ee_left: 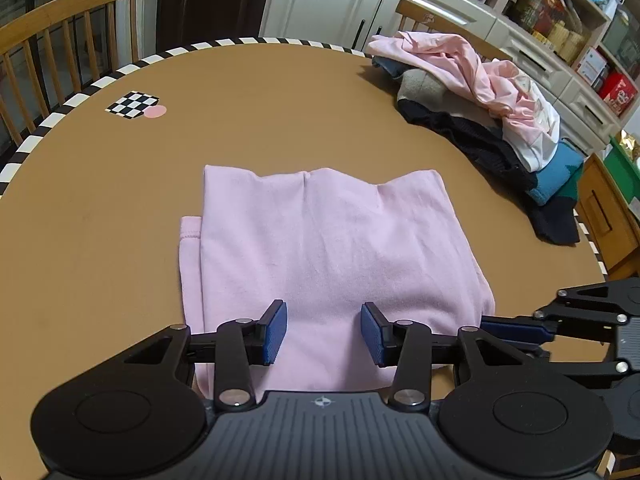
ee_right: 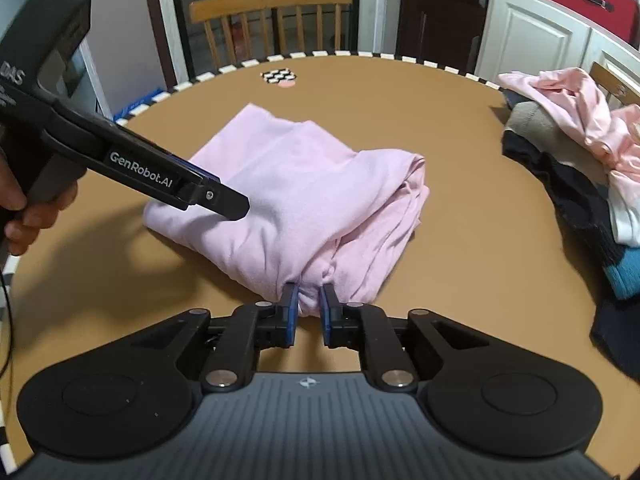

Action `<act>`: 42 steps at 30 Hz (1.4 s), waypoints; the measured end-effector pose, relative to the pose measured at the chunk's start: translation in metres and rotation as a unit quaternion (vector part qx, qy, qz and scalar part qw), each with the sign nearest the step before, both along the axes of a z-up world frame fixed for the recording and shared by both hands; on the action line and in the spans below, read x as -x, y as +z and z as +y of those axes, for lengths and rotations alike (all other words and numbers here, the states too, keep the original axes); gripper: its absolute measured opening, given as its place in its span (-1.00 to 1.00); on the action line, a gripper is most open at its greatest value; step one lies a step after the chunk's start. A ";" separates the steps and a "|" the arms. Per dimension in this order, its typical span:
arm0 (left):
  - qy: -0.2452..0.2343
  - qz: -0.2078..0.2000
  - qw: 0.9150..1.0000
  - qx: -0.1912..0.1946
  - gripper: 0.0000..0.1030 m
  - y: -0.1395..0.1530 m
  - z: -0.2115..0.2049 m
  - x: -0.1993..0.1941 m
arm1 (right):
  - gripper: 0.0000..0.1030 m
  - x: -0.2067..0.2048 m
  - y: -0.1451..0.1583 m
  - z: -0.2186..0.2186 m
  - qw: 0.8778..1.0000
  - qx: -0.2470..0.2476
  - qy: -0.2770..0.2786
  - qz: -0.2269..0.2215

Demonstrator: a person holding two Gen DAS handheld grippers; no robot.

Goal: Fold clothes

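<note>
The pink garment (ee_left: 320, 248) lies folded on the brown round table (ee_left: 248, 92), near the edge closest to me, its top layer smooth in my left view with a hemmed edge sticking out along its left side. From my right view the same garment (ee_right: 288, 184) looks bulkier, with loose folds bunched at its right end and a gathered corner running down toward me. My right gripper (ee_right: 309, 300) has that gathered corner between its blue pads (ee_right: 291, 300); the gap is narrow and the cloth fills it, so the pads appear to press on it, though I cannot be fully sure how firmly. My left gripper (ee_left: 324, 330) hangs over the near edge of the garment with its pads (ee_left: 275, 330) standing well apart and nothing between them but the flat cloth below, so it holds nothing. In my right view the left gripper (ee_right: 234, 206) reaches in from the left, its tip over the garment, and my hand (ee_right: 24, 216) wraps its handle. To the right on the table sits a heap of unfolded clothes (ee_left: 492, 120), pale pink on top, with grey, black, white and blue pieces under it. A checkered marker (ee_left: 134, 105) with a pink dot lies near the far left rim. Wooden chairs (ee_right: 272, 20) stand behind the table, and white cabinets (ee_left: 328, 0) and shelves beyond.
</note>
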State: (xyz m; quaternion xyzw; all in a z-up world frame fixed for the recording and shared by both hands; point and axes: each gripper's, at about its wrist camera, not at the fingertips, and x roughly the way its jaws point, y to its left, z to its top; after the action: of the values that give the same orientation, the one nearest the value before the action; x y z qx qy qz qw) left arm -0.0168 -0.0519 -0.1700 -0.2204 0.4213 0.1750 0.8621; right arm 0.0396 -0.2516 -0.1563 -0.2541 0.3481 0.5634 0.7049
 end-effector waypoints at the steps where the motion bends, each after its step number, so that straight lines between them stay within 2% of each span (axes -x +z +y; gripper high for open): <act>1: 0.001 0.001 1.000 0.000 -0.12 0.000 0.000 -0.001 | -0.82 0.001 -0.001 0.002 1.000 -0.003 -0.006 0.001; 2: 0.002 0.001 1.000 0.001 -0.12 -0.001 0.000 -0.001 | -0.96 0.001 -0.001 0.003 1.000 -0.003 -0.019 0.007; 3: 0.002 0.002 1.000 0.002 -0.11 -0.001 0.001 -0.002 | -0.99 0.001 -0.001 0.004 0.999 -0.002 -0.034 0.016; 7: 0.004 0.004 1.000 0.015 -0.12 -0.001 0.005 -0.005 | -1.00 0.008 0.012 -0.005 0.997 -0.014 -0.078 -0.002; 10: 0.015 0.005 0.999 0.031 -0.27 -0.002 0.010 -0.005 | -1.00 0.001 0.017 -0.014 0.990 -0.023 -0.142 0.003; 11: 0.019 0.004 0.999 0.036 -0.35 -0.003 0.013 -0.005 | -1.00 -0.002 0.019 -0.018 0.986 -0.024 -0.167 -0.011; 12: 0.022 0.001 0.999 0.043 -0.35 -0.003 0.015 -0.003 | -1.00 -0.011 0.020 -0.025 0.981 -0.030 -0.191 -0.003; 14: 0.028 -0.005 0.998 0.057 -0.33 -0.004 0.019 -0.001 | -1.00 -0.027 0.026 -0.042 0.971 -0.080 -0.221 0.050; 15: 0.030 -0.008 0.998 0.063 -0.31 -0.004 0.020 0.000 | -0.98 -0.027 0.030 -0.045 0.973 -0.093 -0.206 0.045; 16: 0.034 -0.013 0.997 0.073 -0.22 -0.004 0.022 0.001 | -0.90 -0.023 0.032 -0.043 0.979 -0.088 -0.181 0.035; 18: 0.046 -0.023 0.994 0.094 -0.12 -0.002 0.026 0.003 | -0.89 -0.016 0.031 -0.034 0.989 -0.073 -0.128 0.029; 19: 0.050 -0.026 0.993 0.101 -0.06 -0.001 0.027 0.003 | -0.89 -0.012 0.029 -0.029 0.992 -0.068 -0.101 0.037; 22: 0.052 -0.034 0.992 0.106 0.01 0.002 0.028 0.004 | -0.85 0.001 0.021 -0.012 0.998 -0.043 -0.053 0.016; 23: 0.050 -0.036 0.992 0.106 0.05 0.003 0.028 0.005 | -0.69 0.002 0.018 -0.008 0.998 -0.041 -0.047 0.018; 24: 0.049 -0.039 0.992 0.107 0.07 0.003 0.028 0.006 | -0.36 0.001 0.015 -0.005 0.998 -0.039 -0.046 0.030; 26: 0.047 -0.044 0.991 0.116 0.10 0.002 0.031 0.008 | -0.16 -0.002 0.012 -0.002 0.997 -0.044 -0.047 0.051; 28: 0.050 -0.043 0.990 0.122 0.10 -0.001 0.035 0.010 | -0.18 -0.007 0.011 -0.001 0.994 -0.057 -0.050 0.075; 30: 0.051 -0.047 0.989 0.128 0.09 -0.003 0.038 0.013 | -0.17 -0.023 0.010 -0.006 0.985 -0.081 -0.073 0.135; 31: 0.052 -0.050 0.989 0.133 0.09 -0.004 0.040 0.014 | -0.17 -0.035 0.007 -0.009 0.975 -0.096 -0.090 0.178; 33: 0.051 -0.053 0.988 0.136 0.08 -0.005 0.042 0.015 | -0.15 -0.063 -0.005 -0.018 0.943 -0.126 -0.126 0.281; 35: 0.047 -0.054 0.988 0.136 0.08 -0.005 0.042 0.015 | -0.15 -0.087 -0.017 -0.025 0.905 -0.149 -0.160 0.366; 37: 0.039 -0.052 0.989 0.134 0.08 -0.006 0.043 0.014 | -0.15 -0.104 -0.026 -0.030 0.869 -0.175 -0.189 0.421; 38: 0.037 -0.052 0.989 0.134 0.07 -0.006 0.043 0.014 | -0.13 -0.110 -0.027 -0.031 0.861 -0.188 -0.196 0.430; 40: 0.040 -0.053 0.988 0.137 0.07 -0.006 0.044 0.014 | -0.12 -0.117 -0.026 -0.023 0.866 -0.186 -0.193 0.422; 41: 0.047 -0.057 0.987 0.142 0.07 -0.005 0.045 0.014 | -0.11 -0.120 -0.026 -0.017 0.872 -0.180 -0.189 0.415; 42: 0.054 -0.064 0.986 0.147 0.08 -0.004 0.047 0.015 | -0.11 -0.123 -0.025 -0.011 0.882 -0.168 -0.186 0.399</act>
State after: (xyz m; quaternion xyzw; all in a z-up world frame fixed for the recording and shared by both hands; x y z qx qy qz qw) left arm -0.0323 -0.0052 -0.1739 -0.3782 0.3737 0.1432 0.8347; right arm 0.1621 -0.2629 -0.1812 0.1839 0.5404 0.5262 0.6304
